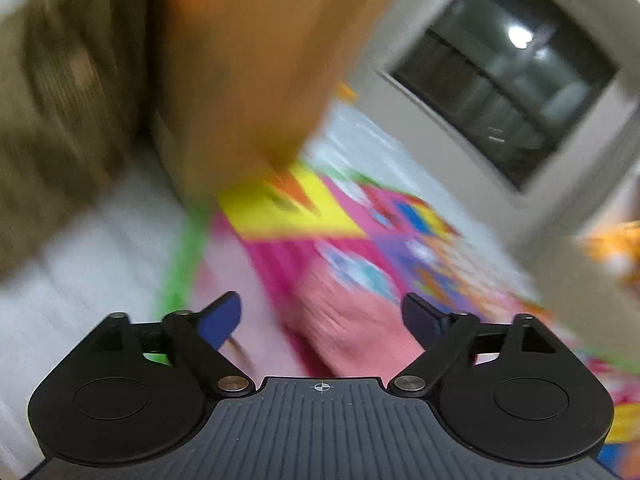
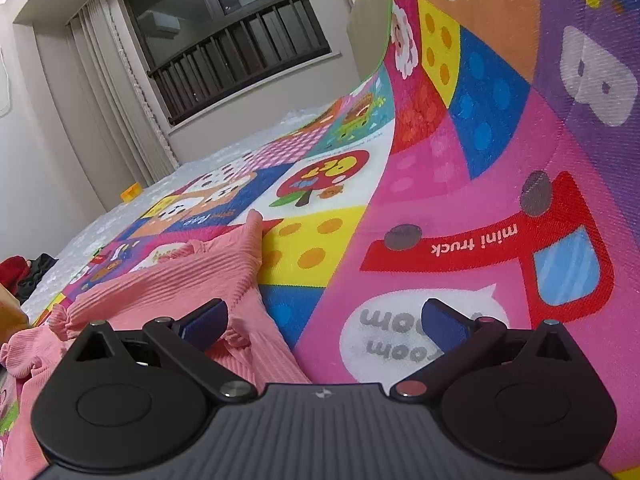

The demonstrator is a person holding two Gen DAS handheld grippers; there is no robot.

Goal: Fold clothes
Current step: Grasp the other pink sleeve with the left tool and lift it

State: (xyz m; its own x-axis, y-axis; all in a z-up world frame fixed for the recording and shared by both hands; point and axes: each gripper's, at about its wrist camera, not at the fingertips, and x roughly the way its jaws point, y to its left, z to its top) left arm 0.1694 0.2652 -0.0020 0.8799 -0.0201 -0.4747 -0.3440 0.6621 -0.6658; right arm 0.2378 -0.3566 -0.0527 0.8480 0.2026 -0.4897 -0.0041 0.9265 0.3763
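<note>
Left gripper (image 1: pixel 322 318), black body with blue finger pads: jaws spread wide, nothing between them. Its view is heavily motion-blurred. The pink ribbed knit garment (image 1: pixel 356 316) shows just ahead of and below the fingers, lying on the colourful cartoon-print play mat (image 1: pixel 304 208). Upper left of that view: a blurred olive-brown mass and an orange-tan surface, cannot tell what either is.

Right gripper (image 2: pixel 326 320), same build: jaws also wide apart, empty. The left finger pad (image 2: pixel 206 322) sits over the garment's edge, whether touching it I cannot tell; the right pad is over bare mat. In this view the garment (image 2: pixel 168 288) lies to the left, bunched and wrinkled, ruffled trim showing, one pointed corner sticking up toward the mat's middle.

Progress, judged: early. Garment looks rumpled, no neat fold visible, neither gripper has hold of it. Left to do: grasp it, spread flat, fold. How much of the garment lies out of frame is unclear.

Surface: the mat lies over a pale, textured covering (image 2: pixel 120 224); on the right its edge curls steeply upward (image 2: pixel 500 128), green-trimmed border at top. Red and dark bundles (image 2: pixel 24 274) sit far left, possibly more clothes.

Room: grey walls, dark window with railing bars (image 2: pixel 240 40), a ceiling light reflected in the glass, vertical blinds (image 2: pixel 104 92) on its left, a small yellow object (image 2: pixel 132 192) by the wall.
</note>
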